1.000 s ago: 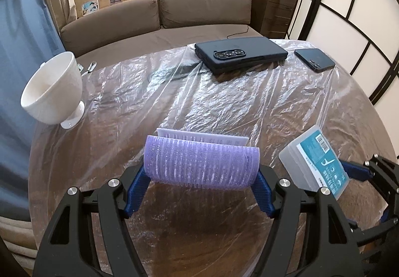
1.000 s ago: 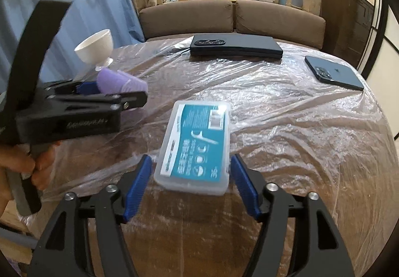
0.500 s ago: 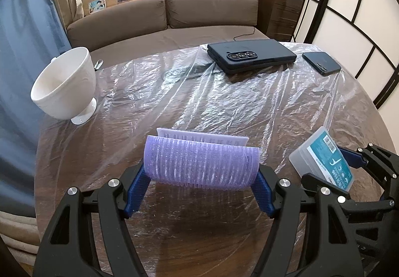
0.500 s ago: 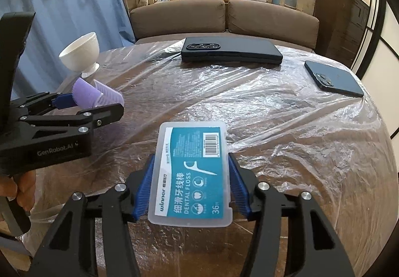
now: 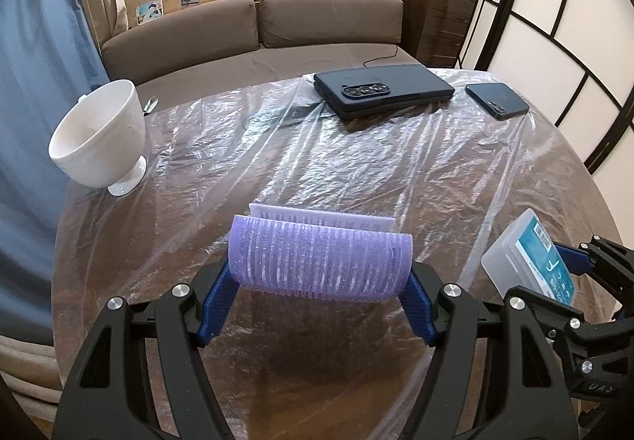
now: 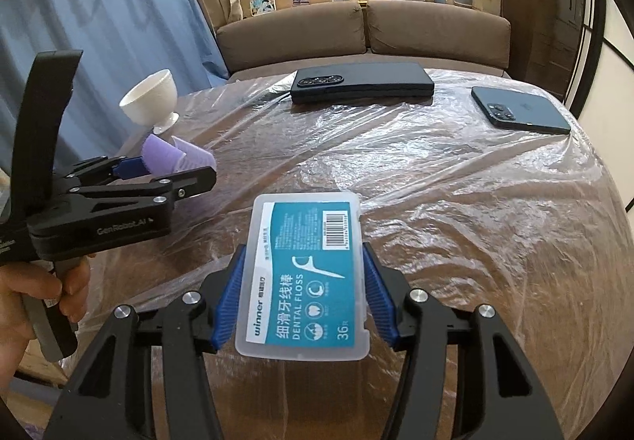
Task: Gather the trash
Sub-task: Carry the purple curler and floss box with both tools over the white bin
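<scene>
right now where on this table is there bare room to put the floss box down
Widest free patch: the plastic-covered middle, bordered by the folded black phone and blue phone at the far edge and the dental floss box near. Also free: the strip between the white footed bowl and purple hair roller. Crowded: the far edge.

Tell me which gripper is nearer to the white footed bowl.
Left. The left gripper, holding a purple hair roller, is just right of the white footed bowl; the right gripper, holding a dental floss box, is farther right.
</scene>
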Demonstrator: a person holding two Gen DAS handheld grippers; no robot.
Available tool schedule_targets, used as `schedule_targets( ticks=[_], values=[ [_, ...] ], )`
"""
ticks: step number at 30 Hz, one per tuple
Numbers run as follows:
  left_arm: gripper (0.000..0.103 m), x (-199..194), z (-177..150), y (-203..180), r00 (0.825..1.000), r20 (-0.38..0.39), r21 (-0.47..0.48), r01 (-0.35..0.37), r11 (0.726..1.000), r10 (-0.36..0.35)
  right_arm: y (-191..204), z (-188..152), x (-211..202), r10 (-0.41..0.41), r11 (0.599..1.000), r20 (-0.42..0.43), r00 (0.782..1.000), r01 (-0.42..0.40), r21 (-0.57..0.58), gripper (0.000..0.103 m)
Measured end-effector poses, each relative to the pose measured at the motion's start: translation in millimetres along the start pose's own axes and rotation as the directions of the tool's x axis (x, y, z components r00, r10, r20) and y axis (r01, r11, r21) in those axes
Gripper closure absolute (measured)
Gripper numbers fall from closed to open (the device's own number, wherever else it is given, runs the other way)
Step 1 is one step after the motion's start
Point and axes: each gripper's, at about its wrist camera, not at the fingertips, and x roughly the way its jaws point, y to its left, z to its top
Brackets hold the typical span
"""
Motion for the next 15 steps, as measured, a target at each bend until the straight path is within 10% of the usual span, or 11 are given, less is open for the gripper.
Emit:
schedule_targets(
  ticks=[15],
  values=[
    [0.031,-33.8,-20.6,-23.1,0.999,0.031,-0.003,0.030,1.000,-0.030,-7.0,-22.2,-37.7,0.059,0.998,0.004,0.998,-0.059,0.003,0.048]
  ],
)
